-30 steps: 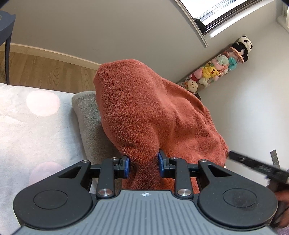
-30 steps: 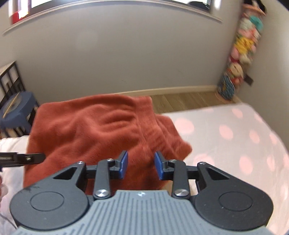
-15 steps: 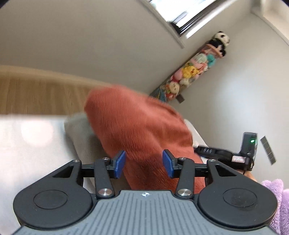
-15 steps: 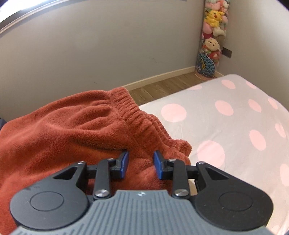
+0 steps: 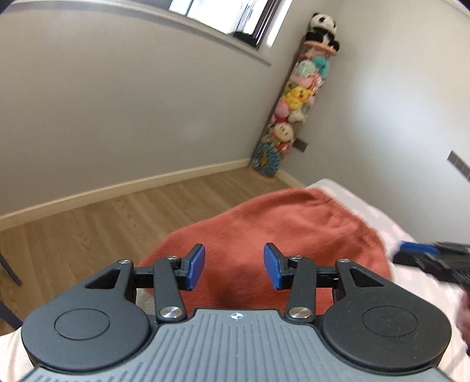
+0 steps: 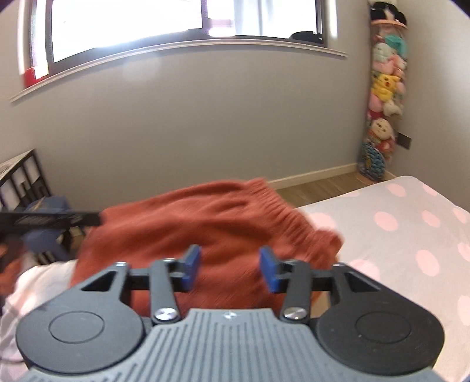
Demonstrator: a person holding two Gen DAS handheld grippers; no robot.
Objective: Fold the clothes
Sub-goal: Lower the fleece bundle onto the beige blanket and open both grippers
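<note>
Released since a second ago: left gripper [image 5: 234, 266] then clamped on the fleece, now jaws spread wide with nothing between the blue pads [image 5: 196, 266]. Right gripper [image 6: 230, 269] likewise wider than before, jaws apart, pads bare. Fleece no longer hanging in a tall drape before the left camera; now lying low.

Near, left view: rust-orange fleece garment [image 5: 282, 229] just beyond the fingertips, lying in a loose mound on the bed [image 5: 411, 273], far end reaching toward the bed's corner. Right gripper's dark body at the right edge of that view, blurred, blue pad showing, close beside the garment's right side.

Near, right view: same garment [image 6: 211, 226] directly ahead of and below the open jaws, ribbed elastic edge [image 6: 279, 205] toward the right, fabric rumpled and motion-blurred. Left gripper's black side intruding from the left edge, beside the garment's left end. White bedcover with pink dots [image 6: 411, 235] spreading to the right of the garment.

Further: wood floor [image 5: 88, 229] and pale baseboard past the bed. Dark shelf unit [image 6: 23, 182] and a blue object at far left of the right view, too blurred to identify.

Far: grey wall, window [image 6: 132, 26] with sill above, tall clear column of plush toys [image 5: 293, 105] in the corner, panda on top.
</note>
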